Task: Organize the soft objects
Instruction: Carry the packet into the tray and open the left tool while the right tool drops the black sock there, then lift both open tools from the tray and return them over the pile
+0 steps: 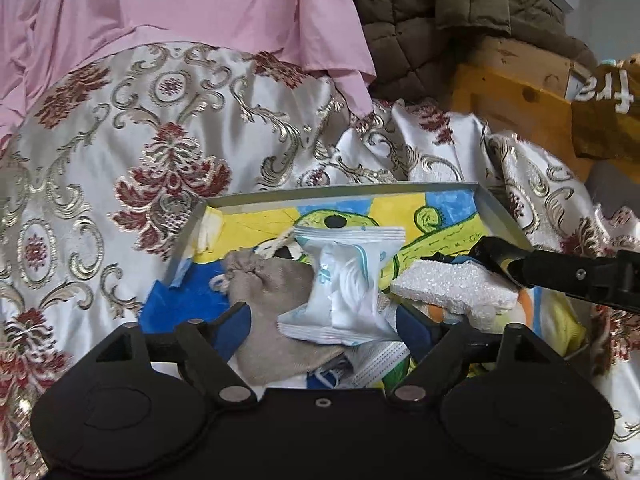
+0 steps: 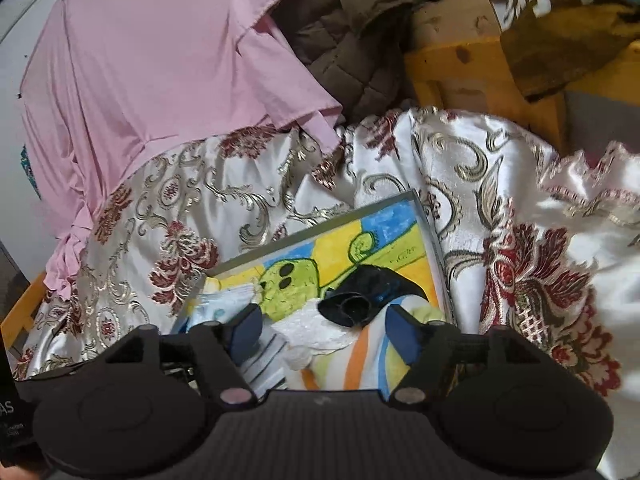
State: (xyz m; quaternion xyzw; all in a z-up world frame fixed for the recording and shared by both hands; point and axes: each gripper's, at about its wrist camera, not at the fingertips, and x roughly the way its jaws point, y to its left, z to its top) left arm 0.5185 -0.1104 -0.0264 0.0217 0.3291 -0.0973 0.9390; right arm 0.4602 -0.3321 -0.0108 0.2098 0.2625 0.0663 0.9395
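Note:
A shallow grey tray (image 1: 340,191) with a bright painted lining lies on a floral satin cover. In it lie a beige drawstring pouch (image 1: 272,284), white plastic packets (image 1: 348,280), a white foam piece (image 1: 452,286), a face mask (image 1: 380,364) and a striped cloth (image 2: 360,364). My left gripper (image 1: 326,328) is open over the tray's near end, and the packets lie loose between its fingers. My right gripper (image 2: 326,328) is open above the foam piece (image 2: 316,332), just short of a black rolled item (image 2: 368,292). One of its fingers (image 1: 504,258) reaches in from the right in the left wrist view.
The floral satin cover (image 1: 120,160) surrounds the tray (image 2: 312,232) in soft folds. Behind it lie a pink garment (image 1: 180,8) and an olive quilted jacket (image 1: 440,12). A wooden frame (image 1: 516,92) and a brown cloth with white letters (image 1: 608,112) stand at the back right.

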